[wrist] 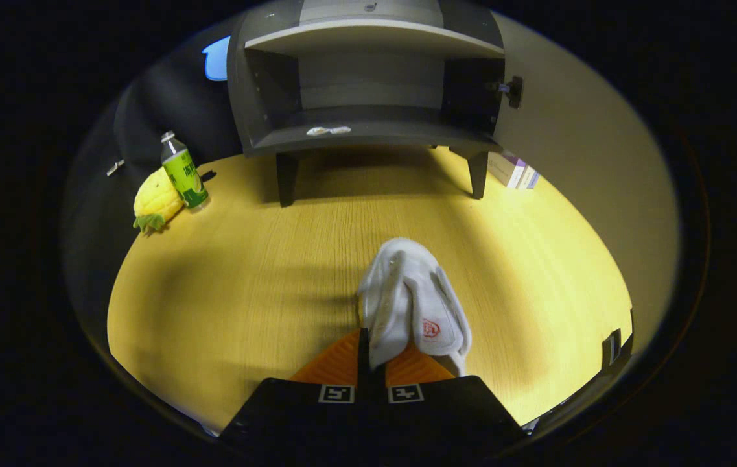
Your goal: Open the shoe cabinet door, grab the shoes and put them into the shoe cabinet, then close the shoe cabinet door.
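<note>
At the frame's top the shoe cabinet (pixel 368 91) stood open, while lower centre the tongs (pixel 371 353) were clamped on the white shoes (pixel 410 305), placing and closing left.

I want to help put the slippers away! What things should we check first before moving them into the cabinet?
1. Gripper has the white slippers pinched between its fingers: ok, it is closed on them.
2. Both slippers held firmly: cannot tell, the grip is on one end and the rest hangs ahead of the fingers.
3. Shoe cabinet door open: ok, it is swung aside on the right.
4. Room on the lower shelf: ok, apart from a small white scrap.
5. Path over the table to the cabinet: ok; the bottle and corn toy sit off to the left.
</note>
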The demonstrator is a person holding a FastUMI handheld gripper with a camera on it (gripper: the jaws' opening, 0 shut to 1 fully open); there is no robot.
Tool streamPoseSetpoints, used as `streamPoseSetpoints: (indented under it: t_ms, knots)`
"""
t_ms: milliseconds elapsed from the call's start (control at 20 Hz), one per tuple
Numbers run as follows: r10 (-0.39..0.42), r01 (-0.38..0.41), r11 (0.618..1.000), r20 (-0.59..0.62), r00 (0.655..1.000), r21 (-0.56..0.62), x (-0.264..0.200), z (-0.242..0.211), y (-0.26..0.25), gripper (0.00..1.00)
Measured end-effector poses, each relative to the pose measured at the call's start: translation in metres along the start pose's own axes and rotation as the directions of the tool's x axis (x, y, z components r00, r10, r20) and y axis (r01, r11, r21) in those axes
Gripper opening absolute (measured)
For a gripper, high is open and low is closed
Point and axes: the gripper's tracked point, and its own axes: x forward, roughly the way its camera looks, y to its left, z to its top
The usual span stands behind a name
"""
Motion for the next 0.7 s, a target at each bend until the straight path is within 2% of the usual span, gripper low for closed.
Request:
streamPoseSetpoints:
  t_ms: [200, 350, 700]
  knots:
    - [-0.021, 0.021, 1.0, 0.044, 0.999, 0.006, -0.036, 0.049, -0.004, 0.04]
    - [-0.04, 0.038, 0.999, 0.145, 0.989, 0.016, -0.071, 0.111, -0.006, 0.04]
    - [-0.004, 0.001, 1.0, 0.342, 0.94, 0.011, -0.115, 0.228, 0.004, 0.04]
